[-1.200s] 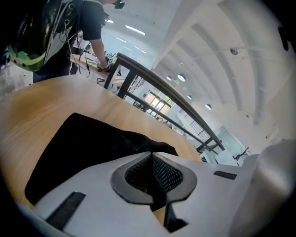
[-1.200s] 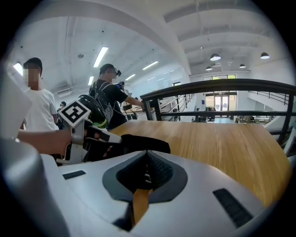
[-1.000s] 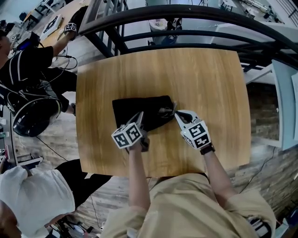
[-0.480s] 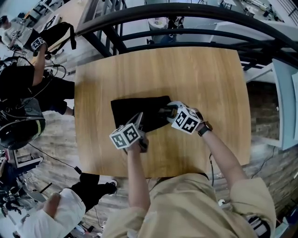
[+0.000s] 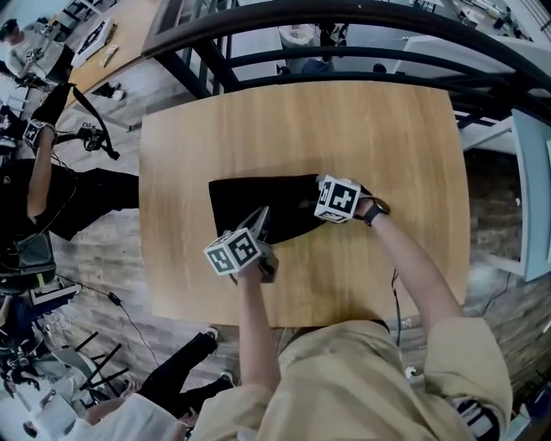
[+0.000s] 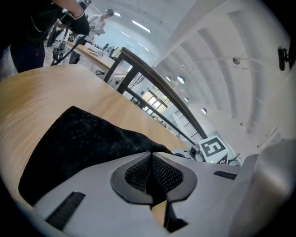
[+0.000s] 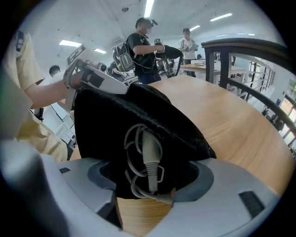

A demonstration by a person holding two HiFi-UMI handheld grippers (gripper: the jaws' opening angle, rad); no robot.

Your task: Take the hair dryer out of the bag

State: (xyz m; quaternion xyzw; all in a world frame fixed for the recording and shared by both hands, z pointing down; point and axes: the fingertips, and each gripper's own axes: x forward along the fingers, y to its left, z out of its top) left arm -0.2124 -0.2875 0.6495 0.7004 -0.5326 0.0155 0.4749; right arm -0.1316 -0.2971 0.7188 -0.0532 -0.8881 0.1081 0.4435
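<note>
A black bag lies on the wooden table. My left gripper is shut on the bag's upper edge and holds the mouth lifted; it also shows as a white gripper in the right gripper view. My right gripper is at the bag's open mouth on the right, jaws opening. Between them lie the mouth's rim and a grey coiled cord with its plug, and the pads press on nothing. The hair dryer's body is hidden inside the bag.
A dark curved railing runs past the table's far edge. People stand at the left beyond the table, and two more stand behind it in the right gripper view. Bare wood surrounds the bag.
My right gripper has moved left and down to the bag's mouth, has rolled, and its jaws have gone from shut to wide apart. The left gripper has kept its hold in place.
</note>
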